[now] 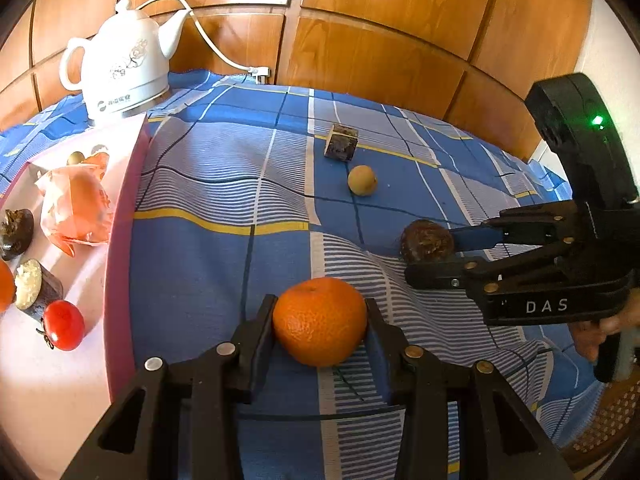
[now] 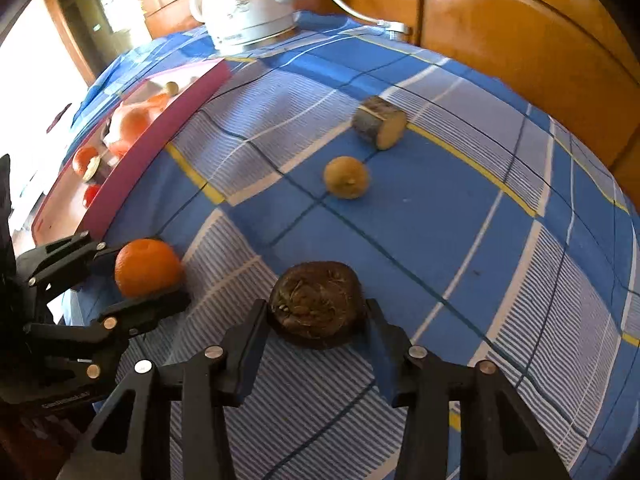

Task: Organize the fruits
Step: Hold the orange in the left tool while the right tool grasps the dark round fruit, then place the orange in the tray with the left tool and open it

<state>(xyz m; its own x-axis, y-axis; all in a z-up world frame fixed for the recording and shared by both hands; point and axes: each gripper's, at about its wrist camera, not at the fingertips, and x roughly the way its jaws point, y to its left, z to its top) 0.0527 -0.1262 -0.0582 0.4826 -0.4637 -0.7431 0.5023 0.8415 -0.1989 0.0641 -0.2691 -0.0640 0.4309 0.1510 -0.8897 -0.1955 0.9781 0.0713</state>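
A mandarin orange [image 1: 320, 320] is clamped between the 2 fingers of the left gripper [image 1: 320, 334] on a blue plaid tablecloth [image 1: 200, 264], just beside the pink tray [image 1: 120, 248]. A dark brown water chestnut [image 2: 316, 304] is gripped between the 2 fingers of the right gripper [image 2: 318, 320], near the orange. Farther back on the cloth, a small yellowish round fruit [image 1: 362, 180] and a cut sugarcane piece [image 1: 341, 142] are seen close together. Inside the tray, a cherry tomato [image 1: 64, 325], another sugarcane piece [image 1: 36, 289] and a wrapped orange [image 1: 78, 210] are held. A white electric kettle [image 1: 120, 64] is seen behind the tray.
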